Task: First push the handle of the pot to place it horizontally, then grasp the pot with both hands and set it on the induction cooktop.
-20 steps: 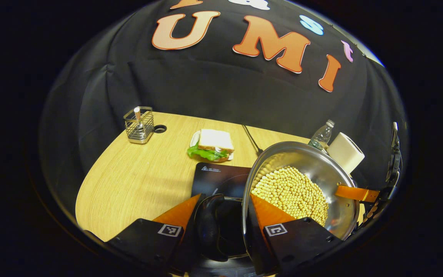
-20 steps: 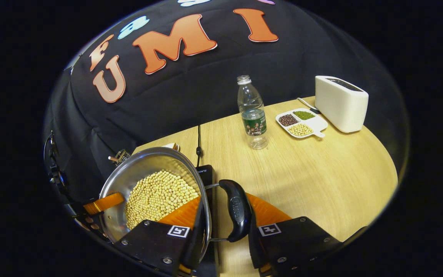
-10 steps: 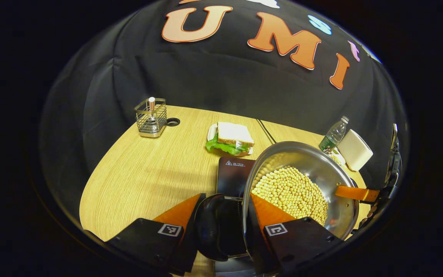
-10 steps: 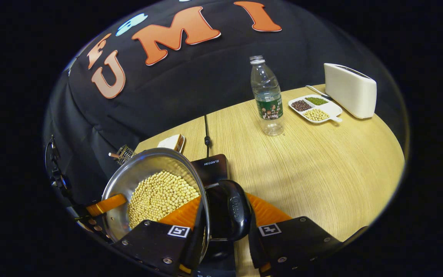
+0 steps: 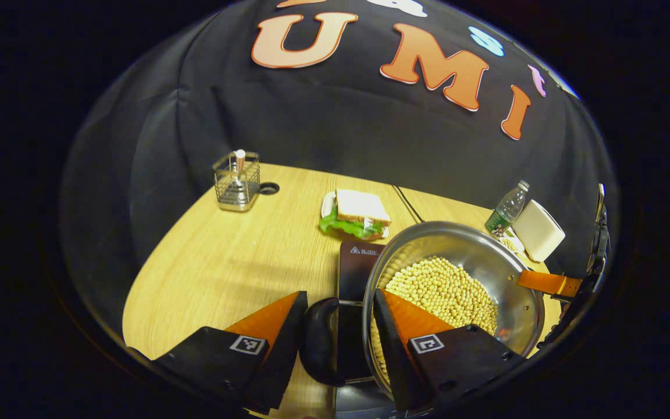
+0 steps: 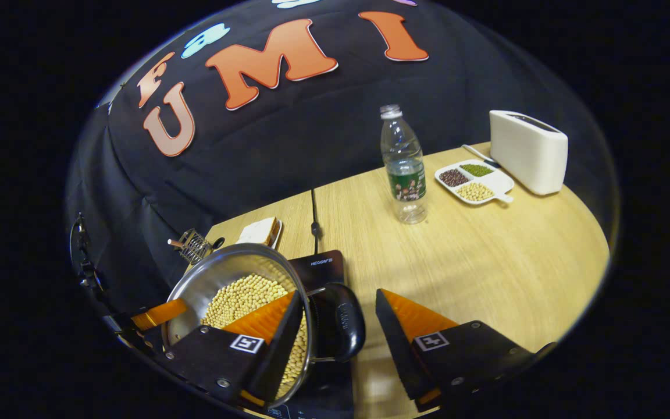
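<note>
A steel pot [image 5: 474, 250] full of soybeans [image 5: 439, 291] rests on the black induction cooktop [image 5: 361, 262] near the table's front edge. My left gripper [image 5: 338, 293] is open and straddles the pot's rim. One finger is inside over the beans, and the black side handle [image 5: 317, 343] stands in the gap. In the right gripper view the pot [image 6: 218, 273] sits on the cooktop [image 6: 320, 265]. My right gripper [image 6: 337, 292] is open around the opposite handle [image 6: 341, 329], with a strip of table showing beside it.
A sandwich [image 5: 358, 212] and a wire holder [image 5: 236, 180] stand behind the cooktop on the left. On the right are a water bottle [image 6: 403, 166], a divided dish of beans [image 6: 466, 183] and a white toaster [image 6: 527, 151]. A black cable [image 6: 313, 215] runs back from the cooktop.
The pot came down onto the cooktop. Both grippers have spread their fingers, letting go of the two side handles.
</note>
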A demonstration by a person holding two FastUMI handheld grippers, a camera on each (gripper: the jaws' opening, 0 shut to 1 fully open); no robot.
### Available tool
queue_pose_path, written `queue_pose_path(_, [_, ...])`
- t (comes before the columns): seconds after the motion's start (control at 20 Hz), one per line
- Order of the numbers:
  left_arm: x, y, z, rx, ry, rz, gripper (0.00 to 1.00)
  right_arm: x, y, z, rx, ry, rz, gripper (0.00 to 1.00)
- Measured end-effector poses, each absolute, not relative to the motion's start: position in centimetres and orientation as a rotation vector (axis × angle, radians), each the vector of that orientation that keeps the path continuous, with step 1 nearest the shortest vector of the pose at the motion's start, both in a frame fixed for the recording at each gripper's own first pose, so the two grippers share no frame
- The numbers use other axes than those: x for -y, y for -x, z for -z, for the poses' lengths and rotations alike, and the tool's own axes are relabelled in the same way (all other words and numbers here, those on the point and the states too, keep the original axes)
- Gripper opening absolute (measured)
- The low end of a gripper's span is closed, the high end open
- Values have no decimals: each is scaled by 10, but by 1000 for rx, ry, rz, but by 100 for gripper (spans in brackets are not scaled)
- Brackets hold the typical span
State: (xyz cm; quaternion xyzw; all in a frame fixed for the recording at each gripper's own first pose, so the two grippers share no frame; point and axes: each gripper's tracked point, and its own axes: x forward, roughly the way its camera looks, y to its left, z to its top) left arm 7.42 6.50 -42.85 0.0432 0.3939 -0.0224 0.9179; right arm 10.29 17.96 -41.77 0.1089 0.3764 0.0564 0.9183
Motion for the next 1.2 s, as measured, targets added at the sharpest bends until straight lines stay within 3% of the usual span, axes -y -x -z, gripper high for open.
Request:
queue_pose_path(0.05, [-68,-80,408,-751,-127,25,75,-173,-102,408,-750,-207,-110,80])
queue_pose_path(0.1, [-68,-85,387,-690,-156,11,76,-163,-101,397,-723,-185,-96,94])
queue_pose_path(0.25, [-55,-81,326,-574,-161,-14,93,-135,-97,357,-626,-143,-72,95])
queue_pose_path(0.35, [-45,-82,283,-494,-140,-28,99,-115,-90,325,-564,-145,-70,95])
queue_pose_path(0.7, [15,-46,144,-223,-93,-16,97,-17,-49,203,-298,-127,25,95])
queue_pose_path(1.0, [88,-18,58,-60,-64,40,99,11,-14,122,-144,-75,4,95])
queue_pose_path(1.2, [143,2,21,19,-60,132,94,24,0,86,-72,-59,0,95])
